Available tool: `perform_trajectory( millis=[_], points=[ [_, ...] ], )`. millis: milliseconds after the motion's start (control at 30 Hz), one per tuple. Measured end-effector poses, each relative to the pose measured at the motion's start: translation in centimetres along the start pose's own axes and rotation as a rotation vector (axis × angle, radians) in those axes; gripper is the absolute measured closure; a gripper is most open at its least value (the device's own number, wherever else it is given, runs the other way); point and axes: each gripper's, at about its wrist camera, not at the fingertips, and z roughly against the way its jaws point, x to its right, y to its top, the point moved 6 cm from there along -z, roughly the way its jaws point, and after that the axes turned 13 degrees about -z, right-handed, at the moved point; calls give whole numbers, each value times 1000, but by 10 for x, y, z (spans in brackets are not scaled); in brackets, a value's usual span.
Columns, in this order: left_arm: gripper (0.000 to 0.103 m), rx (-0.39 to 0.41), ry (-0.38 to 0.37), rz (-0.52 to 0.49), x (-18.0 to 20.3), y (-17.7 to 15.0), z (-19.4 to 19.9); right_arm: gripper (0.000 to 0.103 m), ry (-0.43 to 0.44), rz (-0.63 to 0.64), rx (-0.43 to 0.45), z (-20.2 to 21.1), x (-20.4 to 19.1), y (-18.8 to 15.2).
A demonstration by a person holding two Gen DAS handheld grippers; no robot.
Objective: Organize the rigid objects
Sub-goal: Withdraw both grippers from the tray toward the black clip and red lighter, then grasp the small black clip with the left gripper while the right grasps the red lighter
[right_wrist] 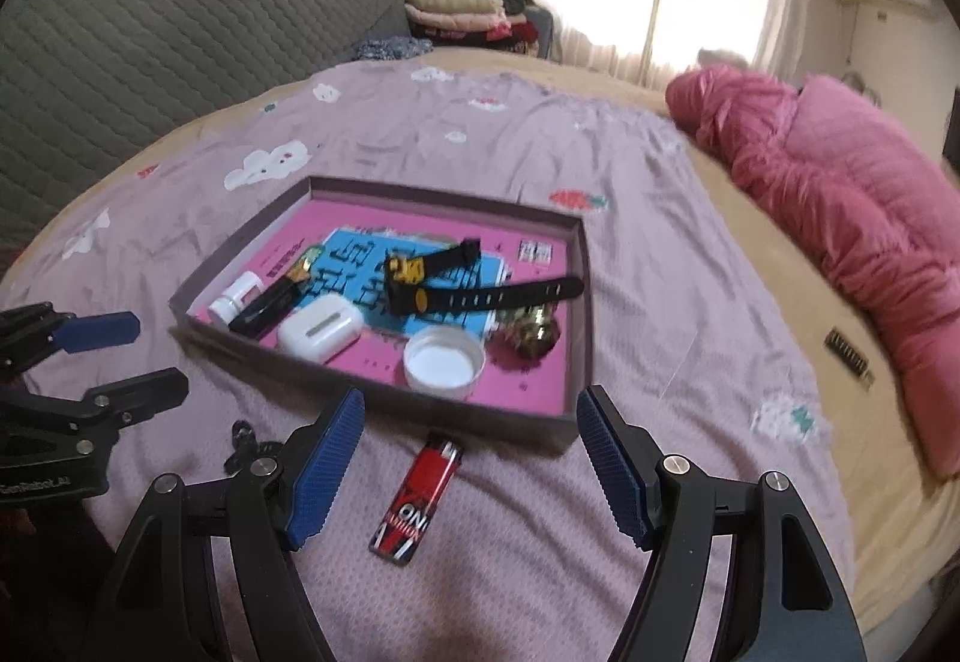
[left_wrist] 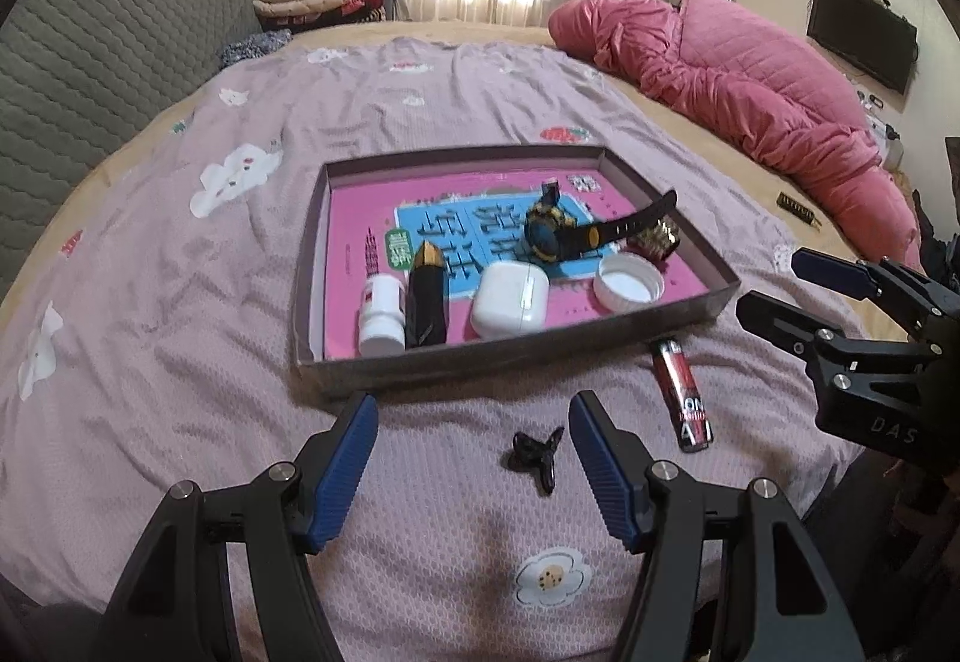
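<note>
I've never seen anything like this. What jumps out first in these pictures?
Probably the shallow tray with its bright pink lining, sitting mid-bed and holding a watch, a white earbud case and a white cap. Behind it on the right lies a big pink quilt. Up close, the left hand-held gripper and right hand-held gripper hang open over a red lighter and a small black clip on the bedspread.

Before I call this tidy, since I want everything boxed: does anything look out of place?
Yes. A red-and-black lighter and a small black clip-like piece lie on the lilac bedsheet outside the shallow cardboard box, just off its near wall. Both claws are open and empty. A dark comb-like strip also lies apart, near the pink quilt.
</note>
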Motion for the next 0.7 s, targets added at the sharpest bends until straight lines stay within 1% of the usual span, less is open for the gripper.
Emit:
perform_trajectory(
  millis=[300, 467, 600, 700],
  points=[
    [37, -59, -40, -48, 16, -10, -13, 28, 1, 22, -92, -11, -1, -30],
    [37, -112, -88, -70, 27, -19, -28, 28, -3, 21, -125, -18, 1, -38],
    [37, -124, -95, -97, 32, -23, -34, 28, 4, -5, -155, -25, 5, -40],
    [37, -132, -114, -95, 33, -24, -40, 28, 5, -14, -181, -31, 5, -44]
  ],
)
